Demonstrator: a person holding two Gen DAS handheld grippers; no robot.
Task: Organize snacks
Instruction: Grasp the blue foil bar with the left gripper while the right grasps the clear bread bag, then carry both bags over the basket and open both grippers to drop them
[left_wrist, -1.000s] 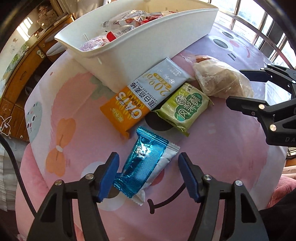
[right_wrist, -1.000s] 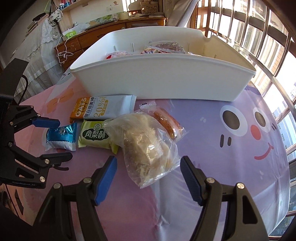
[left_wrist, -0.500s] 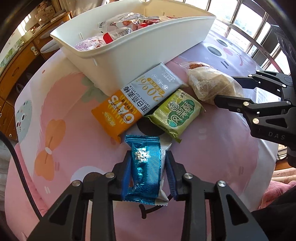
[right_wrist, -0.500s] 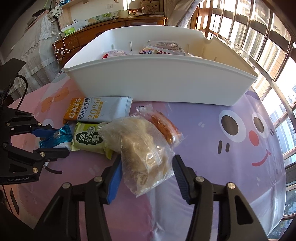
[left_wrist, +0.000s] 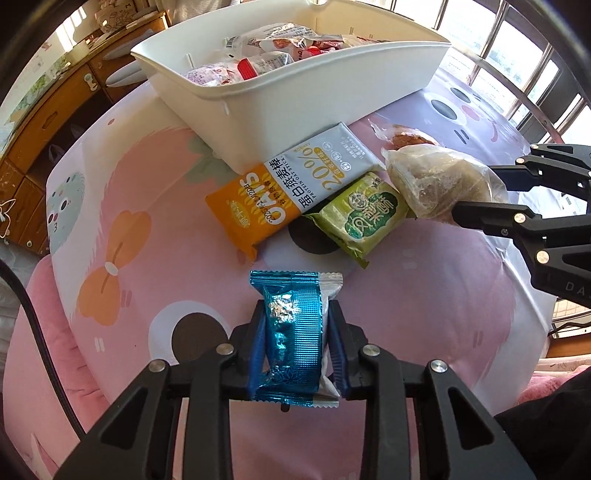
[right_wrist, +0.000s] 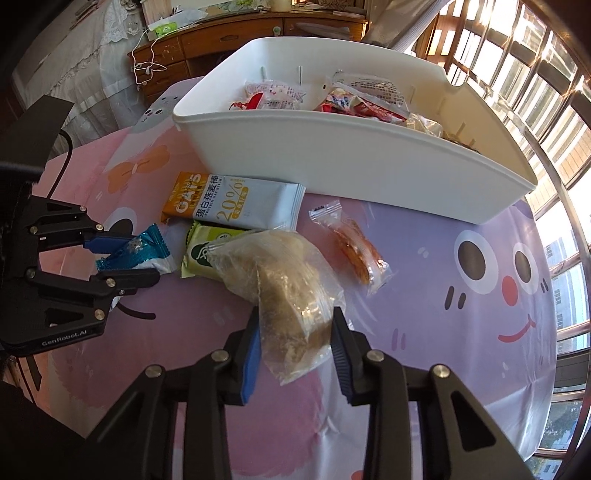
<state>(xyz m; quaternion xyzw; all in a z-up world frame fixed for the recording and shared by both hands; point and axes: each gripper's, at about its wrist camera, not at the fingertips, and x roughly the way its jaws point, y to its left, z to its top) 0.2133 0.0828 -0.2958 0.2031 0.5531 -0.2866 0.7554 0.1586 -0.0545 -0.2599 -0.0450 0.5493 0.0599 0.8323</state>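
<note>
While the left gripper (left_wrist: 297, 345) stands clamped on a blue foil snack packet (left_wrist: 293, 332), its blue pads pressing both sides of the wrapper at the near edge of the table, the right gripper (right_wrist: 295, 350) is closing around a clear bag of pale crumbly snack (right_wrist: 284, 280), which sits between its jaws with the pads against the plastic. Both tools point steeply down over a pink and lilac cartoon tablecloth (right_wrist: 461, 314). Between them and the far side lie three loose items: an orange and grey oat bar wrapper (left_wrist: 291, 188), touching the near wall of a white plastic bin (right_wrist: 369, 162); a green packet (left_wrist: 364, 212) just in front of it, partly under the clear bag in the right wrist view; and a small clear pack with an orange-brown snack (right_wrist: 354, 247), lying to the right of the bag and apart from it. The bin, at the far side of the table, already contains several red and white wrapped snacks (right_wrist: 332, 99). A wooden cabinet (right_wrist: 207, 55) stands beyond the table, and barred windows (right_wrist: 524, 62) run along the right.
</note>
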